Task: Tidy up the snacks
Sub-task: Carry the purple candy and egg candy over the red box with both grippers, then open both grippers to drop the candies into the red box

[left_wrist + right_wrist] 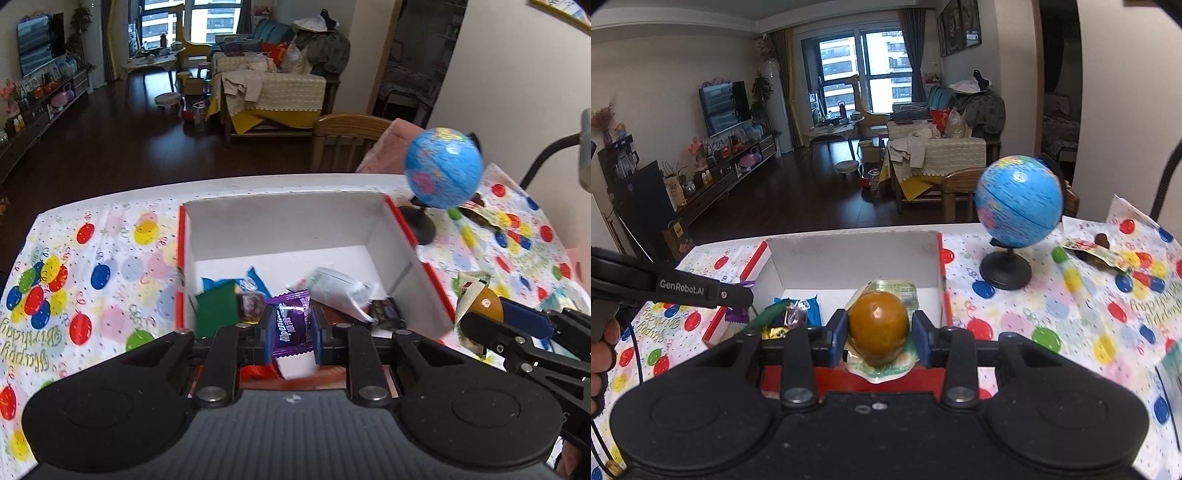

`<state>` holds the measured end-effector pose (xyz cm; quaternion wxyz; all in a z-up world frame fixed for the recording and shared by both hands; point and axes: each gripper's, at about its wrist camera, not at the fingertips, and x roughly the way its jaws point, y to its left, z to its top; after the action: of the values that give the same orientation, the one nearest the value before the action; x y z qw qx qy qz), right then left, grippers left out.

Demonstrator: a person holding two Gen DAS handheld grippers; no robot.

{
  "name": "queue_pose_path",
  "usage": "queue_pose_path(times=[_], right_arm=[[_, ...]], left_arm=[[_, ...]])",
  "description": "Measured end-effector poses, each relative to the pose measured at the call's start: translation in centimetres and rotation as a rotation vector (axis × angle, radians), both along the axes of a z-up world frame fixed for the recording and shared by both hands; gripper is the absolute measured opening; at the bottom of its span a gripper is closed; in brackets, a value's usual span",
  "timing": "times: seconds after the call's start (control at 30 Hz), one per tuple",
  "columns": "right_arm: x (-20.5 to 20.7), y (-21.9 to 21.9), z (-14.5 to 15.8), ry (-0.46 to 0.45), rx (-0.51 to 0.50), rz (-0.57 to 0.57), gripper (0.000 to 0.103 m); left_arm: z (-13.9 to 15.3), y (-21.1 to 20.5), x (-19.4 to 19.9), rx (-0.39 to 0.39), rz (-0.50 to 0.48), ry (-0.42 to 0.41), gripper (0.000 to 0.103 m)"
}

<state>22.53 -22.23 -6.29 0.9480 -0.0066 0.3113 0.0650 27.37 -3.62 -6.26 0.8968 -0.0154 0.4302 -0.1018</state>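
Note:
A red-edged white box (391,236) stands open on the balloon-print tablecloth and holds several snack packets, among them a green one (216,308) and a white one (338,290). My left gripper (291,332) is shut on a purple Alpenliebe candy (291,326), held over the box's near edge. My right gripper (879,330) is shut on a packaged brown egg (878,323) over the box (938,258) at its near right corner. In the left wrist view the right gripper (495,317) shows at the box's right side with the egg (487,304).
A small blue globe (1019,201) on a black stand sits right of the box. A snack packet (1097,253) and a brown piece (1102,240) lie on the cloth behind the globe. A wooden chair (347,136) stands behind the table's far edge.

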Motion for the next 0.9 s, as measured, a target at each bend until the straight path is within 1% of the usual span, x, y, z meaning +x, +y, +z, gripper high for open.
queue_pose_path(times=[0.23, 0.43, 0.63, 0.9], right_arm=[[4.0, 1.2, -2.1, 0.062, -0.025, -0.016, 0.036], [6.0, 1.0, -4.2, 0.118, -0.05, -0.049, 0.036], [6.9, 1.2, -5.5, 0.166, -0.049, -0.05, 0.036], [7.6, 1.4, -6.7, 0.206, -0.056, -0.054, 0.037]], left_arm=[[-2.1, 1.0, 3.8, 0.044, 0.019, 0.03, 0.019], [-4.2, 1.0, 6.3, 0.071, 0.011, 0.06, 0.019], [-5.7, 0.8, 8.2, 0.077, 0.002, 0.077, 0.019], [-7.6, 0.6, 9.4, 0.092, -0.004, 0.113, 0.019]])
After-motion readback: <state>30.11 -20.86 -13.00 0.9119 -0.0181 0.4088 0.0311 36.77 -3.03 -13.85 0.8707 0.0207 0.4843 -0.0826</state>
